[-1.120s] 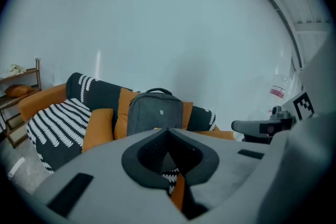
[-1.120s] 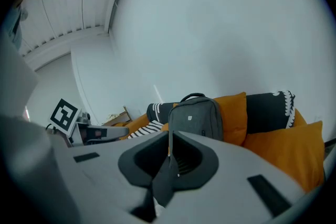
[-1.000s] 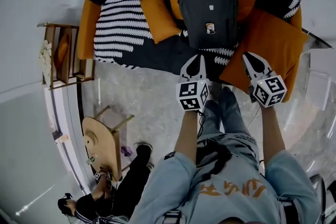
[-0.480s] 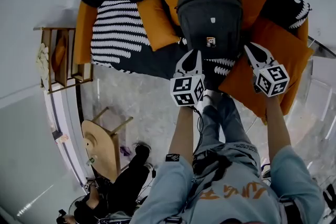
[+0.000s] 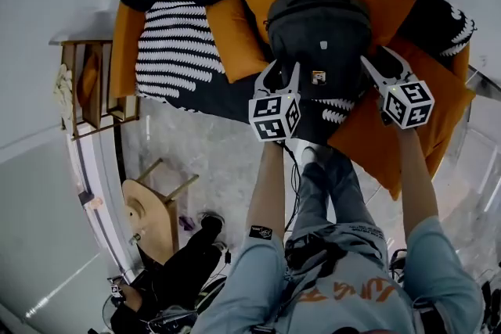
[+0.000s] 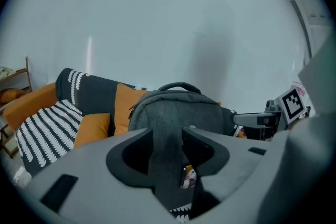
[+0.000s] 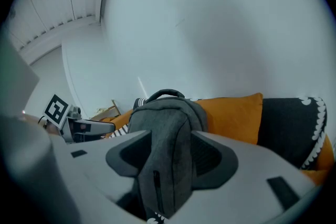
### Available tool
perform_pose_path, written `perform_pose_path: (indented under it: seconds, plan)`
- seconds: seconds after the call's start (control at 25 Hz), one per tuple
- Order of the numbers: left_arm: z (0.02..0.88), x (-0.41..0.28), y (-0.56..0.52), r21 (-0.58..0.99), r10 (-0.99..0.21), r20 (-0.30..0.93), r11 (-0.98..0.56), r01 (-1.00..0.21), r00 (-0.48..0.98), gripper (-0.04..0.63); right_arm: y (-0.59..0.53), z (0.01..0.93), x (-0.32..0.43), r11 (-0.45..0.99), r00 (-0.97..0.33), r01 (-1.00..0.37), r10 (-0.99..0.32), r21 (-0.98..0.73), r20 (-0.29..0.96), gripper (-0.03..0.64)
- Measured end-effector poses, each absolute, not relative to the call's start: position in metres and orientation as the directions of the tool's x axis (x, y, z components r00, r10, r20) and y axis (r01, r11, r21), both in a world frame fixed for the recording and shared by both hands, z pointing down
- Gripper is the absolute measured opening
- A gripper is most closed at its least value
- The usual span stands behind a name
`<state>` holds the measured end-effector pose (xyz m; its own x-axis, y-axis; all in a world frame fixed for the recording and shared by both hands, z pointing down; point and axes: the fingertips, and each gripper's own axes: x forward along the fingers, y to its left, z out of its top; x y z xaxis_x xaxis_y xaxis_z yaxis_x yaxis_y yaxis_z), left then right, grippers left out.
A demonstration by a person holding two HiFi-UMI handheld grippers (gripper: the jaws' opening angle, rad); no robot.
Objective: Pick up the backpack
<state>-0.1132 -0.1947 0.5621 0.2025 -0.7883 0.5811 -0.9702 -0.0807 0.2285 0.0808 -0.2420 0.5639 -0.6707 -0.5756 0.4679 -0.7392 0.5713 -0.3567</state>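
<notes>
**Both grippers opening at the backpack on the sofa**

Far left, against the wall: wooden shelf. Below it on the floor: round wooden stool, with a second person in dark clothes just beside it.

Next along: sofa, orange-armed, draped in a black-and-white striped cover. On its seat, a small cushion, orange, tilted, touching the backpack's left side.

Middle of the sofa: backpack, dark grey, standing upright, leaning back on a big cushion of the same orange. Carry handle arched at the top, untouched. Small picture tag low on the front.

Left gripper: at the backpack's lower left edge, pointing up the seat towards it. Jaws apart and opening, clamped on nothing. In the left gripper view, grey front of the bag showing through the gap, no pad pressed on it.

Right gripper: at the backpack's right side, level with the left one. Jaws likewise apart and opening, wider than the left pair. In the right gripper view, the bag's side panel and zip filling the gap, ungripped.

Far right: another orange cushion, lying under and beside the right gripper, hanging over the sofa's front edge.
</notes>
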Motion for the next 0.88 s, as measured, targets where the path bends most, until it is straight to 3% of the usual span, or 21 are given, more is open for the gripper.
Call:
perform_pose_path:
  seconds: [0.32, 0.8, 0.88]
  plan:
    - [0.579, -0.135, -0.246, 0.214, -0.783, 0.598, -0.049, -0.976, 0.171, 0.295, -0.284, 0.569, 0.069, 0.59, -0.674, -0.736, -0.59, -0.333, 0.444, 0.279]
    - [0.614, -0.143, -0.27, 0.306, -0.773, 0.593, -0.042, -0.951, 0.225, 0.314, -0.301, 0.607, 0.057, 0.572, -0.702, -0.709, -0.514, -0.412, 0.493, 0.301]
    - [0.615, -0.139, -0.267, 0.296, -0.761, 0.609, -0.042, -0.954, 0.223, 0.288, -0.298, 0.61, 0.055, 0.579, -0.704, -0.704, -0.492, -0.412, 0.511, 0.298]
